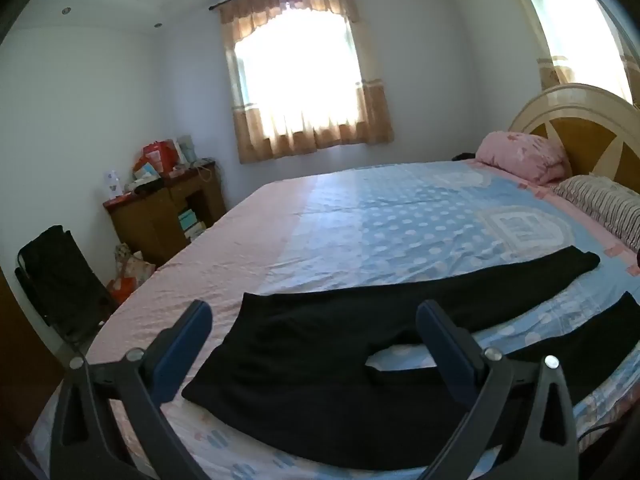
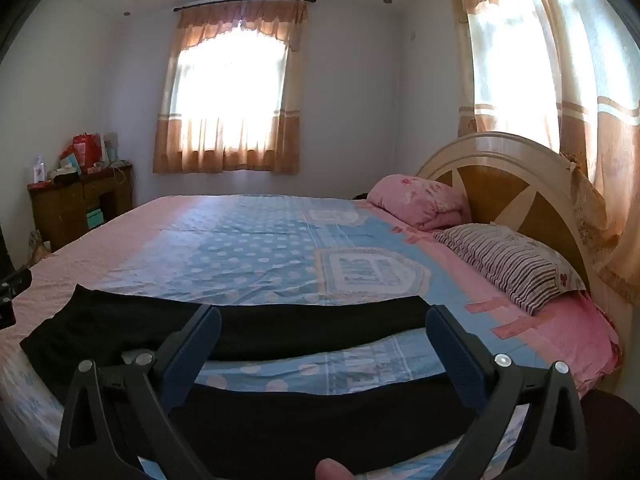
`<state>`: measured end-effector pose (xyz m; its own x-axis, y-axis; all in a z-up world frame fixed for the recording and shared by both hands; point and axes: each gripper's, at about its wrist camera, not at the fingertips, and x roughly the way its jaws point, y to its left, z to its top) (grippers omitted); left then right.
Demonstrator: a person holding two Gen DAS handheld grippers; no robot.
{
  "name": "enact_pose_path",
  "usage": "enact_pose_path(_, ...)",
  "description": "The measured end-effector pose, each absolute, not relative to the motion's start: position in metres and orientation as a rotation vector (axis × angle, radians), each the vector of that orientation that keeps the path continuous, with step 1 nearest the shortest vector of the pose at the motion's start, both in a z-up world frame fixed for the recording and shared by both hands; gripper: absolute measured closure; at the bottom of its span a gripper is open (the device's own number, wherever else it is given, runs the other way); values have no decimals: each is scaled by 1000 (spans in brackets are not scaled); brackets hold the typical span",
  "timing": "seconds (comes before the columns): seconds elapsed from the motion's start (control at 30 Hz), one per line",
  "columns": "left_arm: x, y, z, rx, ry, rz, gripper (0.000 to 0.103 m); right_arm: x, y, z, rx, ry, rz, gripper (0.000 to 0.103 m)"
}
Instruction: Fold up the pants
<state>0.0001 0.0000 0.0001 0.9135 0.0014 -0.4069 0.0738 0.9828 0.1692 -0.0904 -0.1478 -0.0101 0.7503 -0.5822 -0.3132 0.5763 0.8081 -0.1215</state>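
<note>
Pants (image 1: pixel 320 368) flat on bed (image 1: pixel 360 216), legs toward pillows (image 2: pixel 508 264) before headboard (image 2: pixel 500 168)

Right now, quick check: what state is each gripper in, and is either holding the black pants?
Left gripper: open, holding nothing, above the black fabric pants spread on the bed.
Right gripper: open, holding nothing, above the pants' legs.

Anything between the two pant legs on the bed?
Nothing on it: just a bare strip of bedsheet between the two legs of the pants. It shows best in the right wrist view.
</note>
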Motion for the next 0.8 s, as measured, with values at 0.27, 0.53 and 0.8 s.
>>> enact_pose_path(0.27, 0, 1, 1, 164, 414, -47, 0, -90, -151, -7, -18, 355, -637, 1)
enact_pose_path(0.53, 2, 1, 2, 163, 413, -47, 0, -88, -147, -18, -18, 372, -635, 1)
enact_pose_path(0.8, 1, -4, 3, 172, 405, -57, 0, -85, -154, -18, -13, 383, -635, 1)
